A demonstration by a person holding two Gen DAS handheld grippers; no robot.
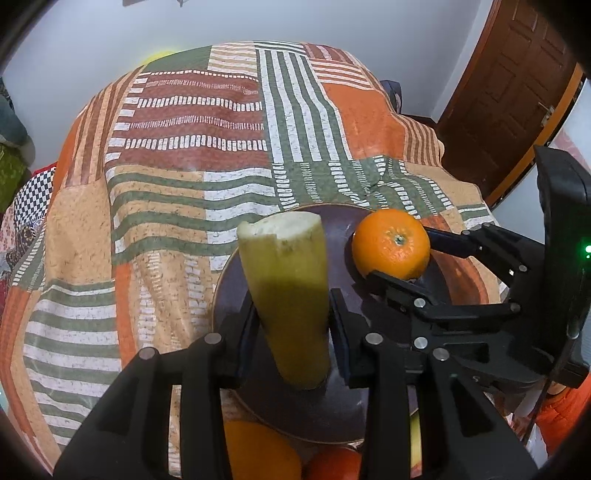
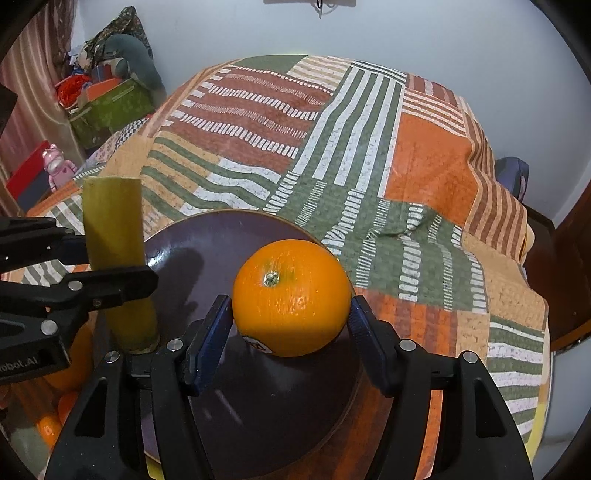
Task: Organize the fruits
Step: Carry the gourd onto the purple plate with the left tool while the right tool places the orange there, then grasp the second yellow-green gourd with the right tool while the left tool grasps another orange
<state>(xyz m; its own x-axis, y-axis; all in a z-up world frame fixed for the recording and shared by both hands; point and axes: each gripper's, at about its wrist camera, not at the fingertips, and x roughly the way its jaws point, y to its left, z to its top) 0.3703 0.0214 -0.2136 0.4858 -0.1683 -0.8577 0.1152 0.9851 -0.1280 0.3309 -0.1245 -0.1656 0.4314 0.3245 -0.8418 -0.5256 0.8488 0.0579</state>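
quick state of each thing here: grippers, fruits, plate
left gripper: shut on banana
right gripper: shut on orange
banana: upright, top end cut, over the plate
orange: stem up, over the plate
plate: on the quilt, nothing clearly resting on it

A plate [image 2: 207, 236] sits on a cloth-covered surface [image 2: 424, 173], near its front edge. Over the plate's left part the left gripper [image 1: 293, 325] holds a banana piece [image 1: 288, 291] upright, a finger on each side of it, the cut end on top. To the right of the banana piece, over the plate's right part, an orange [image 2: 291, 297] sits between the fingers of the right gripper [image 2: 291, 328], stem end up, with one finger at its left and the other at its right. In front of the plate, more oranges [image 1: 258, 450] lie low beneath the left gripper. A wall [image 2: 406, 33] stands behind the surface, and a door [image 1: 517, 92] is at the right.
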